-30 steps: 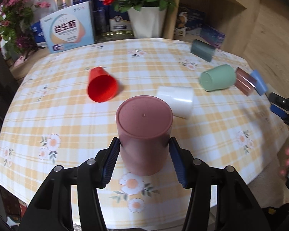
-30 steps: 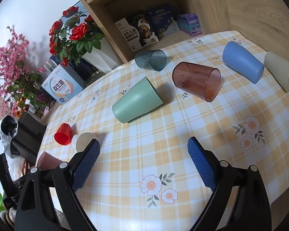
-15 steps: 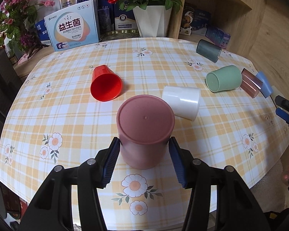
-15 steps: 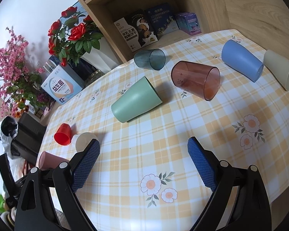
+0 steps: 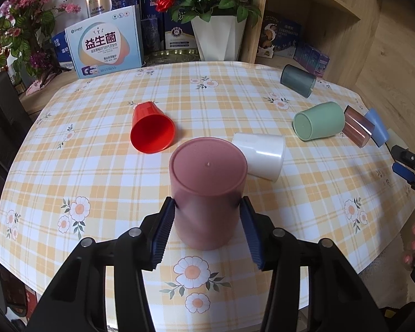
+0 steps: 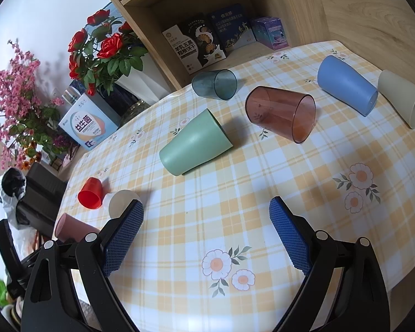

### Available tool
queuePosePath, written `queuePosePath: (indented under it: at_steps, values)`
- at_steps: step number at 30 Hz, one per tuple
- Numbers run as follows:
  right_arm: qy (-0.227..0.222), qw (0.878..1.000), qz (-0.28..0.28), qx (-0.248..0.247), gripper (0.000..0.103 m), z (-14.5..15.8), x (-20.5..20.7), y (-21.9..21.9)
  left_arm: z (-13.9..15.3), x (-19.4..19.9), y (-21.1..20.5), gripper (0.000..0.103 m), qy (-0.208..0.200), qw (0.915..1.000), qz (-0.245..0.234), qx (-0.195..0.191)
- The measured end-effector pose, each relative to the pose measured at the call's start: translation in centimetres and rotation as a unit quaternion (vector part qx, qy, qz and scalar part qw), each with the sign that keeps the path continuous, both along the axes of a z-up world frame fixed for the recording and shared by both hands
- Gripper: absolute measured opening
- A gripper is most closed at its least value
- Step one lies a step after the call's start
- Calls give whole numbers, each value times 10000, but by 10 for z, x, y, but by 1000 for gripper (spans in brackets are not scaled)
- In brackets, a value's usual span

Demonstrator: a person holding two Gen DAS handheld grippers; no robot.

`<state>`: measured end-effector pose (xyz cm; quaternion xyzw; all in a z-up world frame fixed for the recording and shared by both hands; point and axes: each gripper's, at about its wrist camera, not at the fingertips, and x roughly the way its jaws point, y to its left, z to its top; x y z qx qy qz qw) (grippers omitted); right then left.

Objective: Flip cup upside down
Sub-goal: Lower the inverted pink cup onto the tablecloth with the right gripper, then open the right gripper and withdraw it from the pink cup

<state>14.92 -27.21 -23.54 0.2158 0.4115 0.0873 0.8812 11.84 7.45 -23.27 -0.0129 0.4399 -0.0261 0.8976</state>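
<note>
A dusty-pink cup [image 5: 208,191] stands upside down on the checked tablecloth [image 5: 96,171], base up, rim on the cloth. My left gripper [image 5: 208,210] is around it, with both blue pads against its sides. The same cup shows at the left edge of the right wrist view [image 6: 69,225]. My right gripper [image 6: 206,235] is open and empty above the near side of the table.
Other cups lie on their sides: red [image 5: 152,130], white [image 5: 260,155], green [image 6: 195,144], clear brown [image 6: 282,113], grey-blue [image 6: 215,84], blue [image 6: 345,84], beige [image 6: 401,101]. Boxes [image 5: 105,48], a flower vase [image 5: 218,37] and a wooden shelf [image 6: 235,5] stand behind the table.
The left gripper with the pink cup has come down slightly, tilting the cup more upright onto the cloth. The right gripper has barely moved.
</note>
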Motion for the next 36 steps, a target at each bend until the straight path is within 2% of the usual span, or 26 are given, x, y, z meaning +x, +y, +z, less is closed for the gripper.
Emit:
queuePosePath:
  at_steps: [8, 12, 14, 16, 19, 28, 30, 36]
  values:
    - [2, 10000, -25, 18, 89, -2, -2, -1, -5, 0, -8, 41, 214, 9997, -69, 29]
    - [42, 10000, -54, 55, 89, -3, -3, -1, -7, 0, -7, 41, 313, 9995, -53, -73]
    - [52, 10000, -35, 40, 89, -1, -3, 0, -6, 0, -8, 46, 302, 9995, -44, -104]
    - [33, 10000, -21, 17, 89, 2, -3, 0, -1, -2, -8, 72, 234, 9996, -50, -144]
    - [-26, 10000, -30, -26, 89, 10, -4, 1, 9, -4, -10, 88, 79, 9998, -53, -177]
    - [-258, 9992, 158, -258, 89, 48, -15, 8, 42, -10, -11, 97, -165, 9996, 163, -160]
    - [-319, 9983, 268, -417, 89, 60, -19, 11, 53, -12, -10, 97, -205, 9993, 291, -59]
    - [-469, 9960, 367, -668, 89, 92, -29, 14, 91, -22, -8, 97, -580, 9976, 348, -149]
